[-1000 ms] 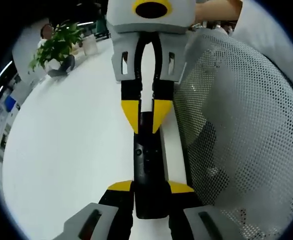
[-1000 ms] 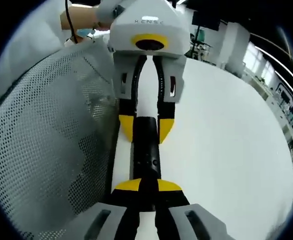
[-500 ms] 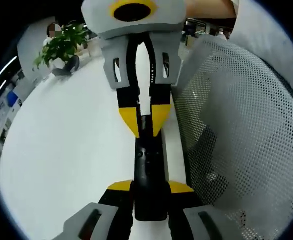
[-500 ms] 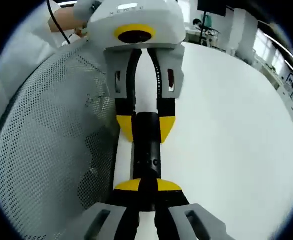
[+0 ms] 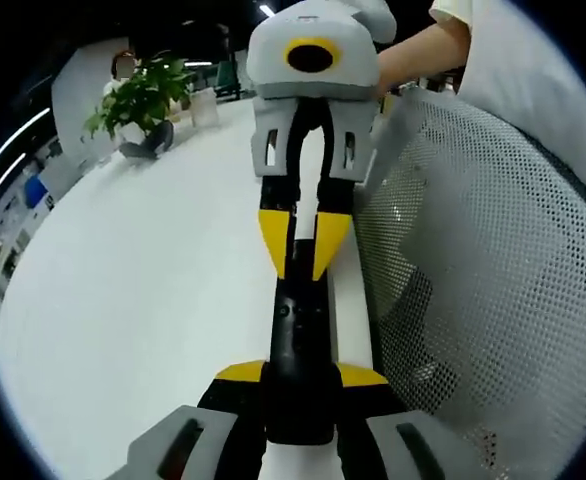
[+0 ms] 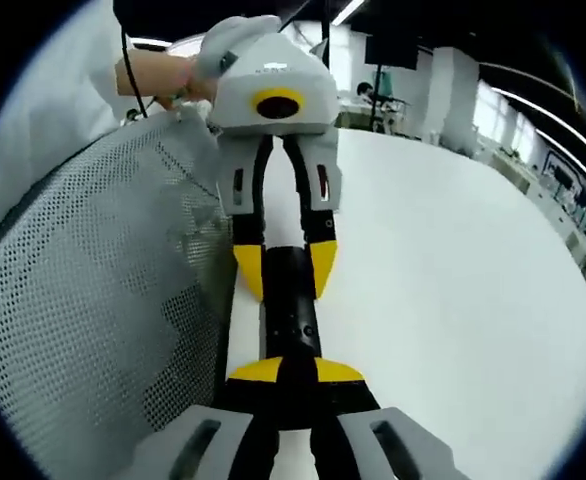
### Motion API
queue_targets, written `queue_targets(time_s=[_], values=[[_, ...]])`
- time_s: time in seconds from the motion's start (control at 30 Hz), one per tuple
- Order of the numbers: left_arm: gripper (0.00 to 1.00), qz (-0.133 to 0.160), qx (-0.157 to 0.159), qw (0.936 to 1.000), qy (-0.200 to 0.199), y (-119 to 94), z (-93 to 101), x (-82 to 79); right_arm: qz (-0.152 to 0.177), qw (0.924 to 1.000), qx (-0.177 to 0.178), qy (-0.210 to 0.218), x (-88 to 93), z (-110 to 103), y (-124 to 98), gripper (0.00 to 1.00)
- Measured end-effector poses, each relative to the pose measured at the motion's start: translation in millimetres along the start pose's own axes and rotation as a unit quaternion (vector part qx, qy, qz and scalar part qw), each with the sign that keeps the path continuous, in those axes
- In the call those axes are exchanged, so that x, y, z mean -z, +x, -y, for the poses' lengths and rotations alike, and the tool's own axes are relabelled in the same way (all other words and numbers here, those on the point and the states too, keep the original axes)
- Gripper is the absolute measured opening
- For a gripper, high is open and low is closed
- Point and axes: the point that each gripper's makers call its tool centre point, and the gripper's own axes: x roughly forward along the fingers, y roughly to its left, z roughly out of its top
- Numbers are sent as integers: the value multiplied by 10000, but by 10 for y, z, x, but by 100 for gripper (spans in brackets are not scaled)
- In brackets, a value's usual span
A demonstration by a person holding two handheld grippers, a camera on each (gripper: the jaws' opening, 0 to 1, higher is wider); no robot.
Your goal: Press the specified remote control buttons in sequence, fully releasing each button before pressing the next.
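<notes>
Both grippers hold one black remote control between them, end to end above the white tabletop. The left gripper is clamped on the near end in its own view; the right gripper grips the opposite end. This looks like a steadying hold, with no button being pressed now. A press needs one gripper freed and its tip brought onto the buttons. The left gripper view shows a potted plant far ahead; the right gripper view shows distant shelving. A mesh chair back stands beside both.
</notes>
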Motion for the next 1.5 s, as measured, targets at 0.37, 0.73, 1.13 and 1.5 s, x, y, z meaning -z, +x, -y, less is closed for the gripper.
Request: queue_targets(time_s=[0.37, 0.73, 1.13, 1.5], values=[[23, 53, -31, 10000, -21, 11, -1, -4, -1233, 9897, -516, -509, -11, -18, 54, 5], [23, 81, -66, 9999, -54, 15, -6, -15, -496, 9973, 297, 459, -21, 17, 32, 5], [23, 95, -62, 9999, -46, 14, 0, -17, -885, 9957, -164, -212, -63, -31, 46, 4], [23, 56, -55, 10000, -23, 15, 1, -11, -902, 9849, 514, 1385, -69, 12, 65, 2]])
